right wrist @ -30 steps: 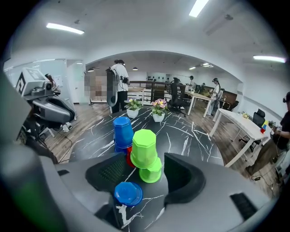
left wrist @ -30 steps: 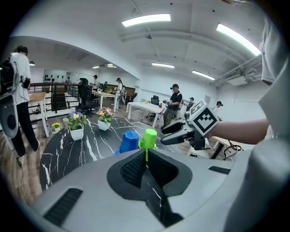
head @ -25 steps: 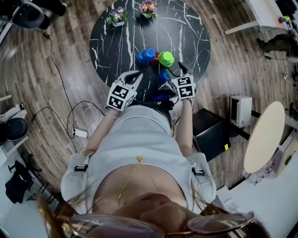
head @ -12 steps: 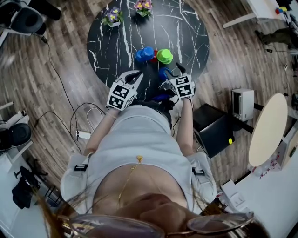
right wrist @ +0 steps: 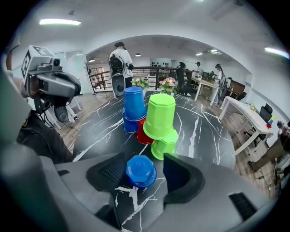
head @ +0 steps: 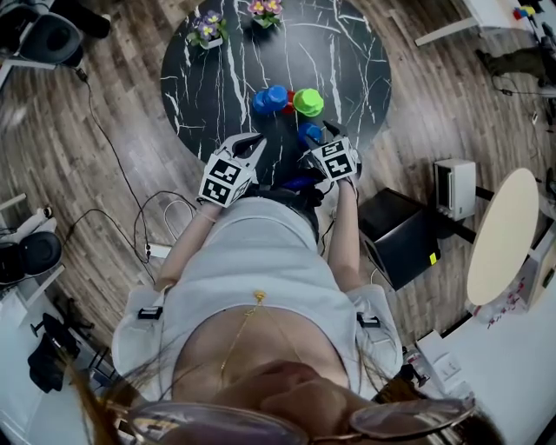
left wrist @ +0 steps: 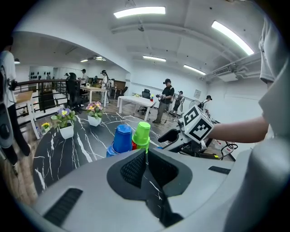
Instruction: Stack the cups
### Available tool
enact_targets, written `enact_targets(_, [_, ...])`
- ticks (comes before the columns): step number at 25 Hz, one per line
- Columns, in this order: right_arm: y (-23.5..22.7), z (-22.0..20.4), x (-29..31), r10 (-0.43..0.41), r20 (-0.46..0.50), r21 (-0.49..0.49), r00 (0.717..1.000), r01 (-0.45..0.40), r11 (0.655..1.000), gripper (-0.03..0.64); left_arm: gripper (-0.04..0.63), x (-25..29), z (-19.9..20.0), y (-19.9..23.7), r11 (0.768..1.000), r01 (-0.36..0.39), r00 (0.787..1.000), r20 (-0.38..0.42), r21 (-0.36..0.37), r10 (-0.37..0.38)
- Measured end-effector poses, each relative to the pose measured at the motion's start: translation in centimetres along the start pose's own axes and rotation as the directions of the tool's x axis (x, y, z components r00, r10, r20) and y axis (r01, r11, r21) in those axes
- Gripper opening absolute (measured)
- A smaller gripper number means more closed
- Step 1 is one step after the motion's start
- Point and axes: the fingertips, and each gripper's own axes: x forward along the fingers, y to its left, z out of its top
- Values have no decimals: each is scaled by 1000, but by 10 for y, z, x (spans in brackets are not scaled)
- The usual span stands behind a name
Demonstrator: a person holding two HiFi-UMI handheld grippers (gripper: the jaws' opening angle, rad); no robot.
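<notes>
On the round black marble table [head: 217, 78] stand upside-down cups: a blue stack [head: 271, 98] [right wrist: 134, 105], a red cup [right wrist: 144, 133] behind it, and a green cup [right wrist: 161, 115] tilted on a second green one [right wrist: 165, 146]. A single small blue cup [right wrist: 141, 171] [head: 306, 135] stands upside down nearer the table's front edge. My right gripper [right wrist: 142, 176] is open around it, its left pad close and a gap on the right. My left gripper [left wrist: 146, 154] is shut on nothing, hovering near the front edge [head: 254, 141], left of the cups.
Two white flower pots [head: 208, 29] [head: 263, 10] stand at the table's far side. On the wooden floor lie cables [head: 152, 222] to the left and a black box [head: 400, 239] to the right. People stand at desks in the background.
My right gripper has come down and forward, so the small blue cup now sits between its jaws. The left gripper has stayed put and shut.
</notes>
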Motion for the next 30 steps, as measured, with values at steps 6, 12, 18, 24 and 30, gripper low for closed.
enact_targets(6, [8,-14,15,24,-64,-19,998,-25,1000,270,38,-3,-5,3,1000,1,1000,-17,-8,-2])
enact_targets(12, [10,-23,22,13,-91,-18,996,-15,1000,270,38,-4,-7,5,1000,5,1000,-21,-11,-5])
enact_targets(18, [9,-30,24,-11,-96,-19,995,9,1000,261,38,-5,-9,6,1000,5,1000,-24,-13,-5])
enact_targets(24, [5,-30,24,-36,-79,-14,996,35,999,241,38,-5,-9,6,1000,3,1000,-22,-12,-3])
enact_targets(30, [3,-27,18,-38,-63,-8,997,37,999,241,38,-3,-8,4,1000,10,1000,-23,-10,-10])
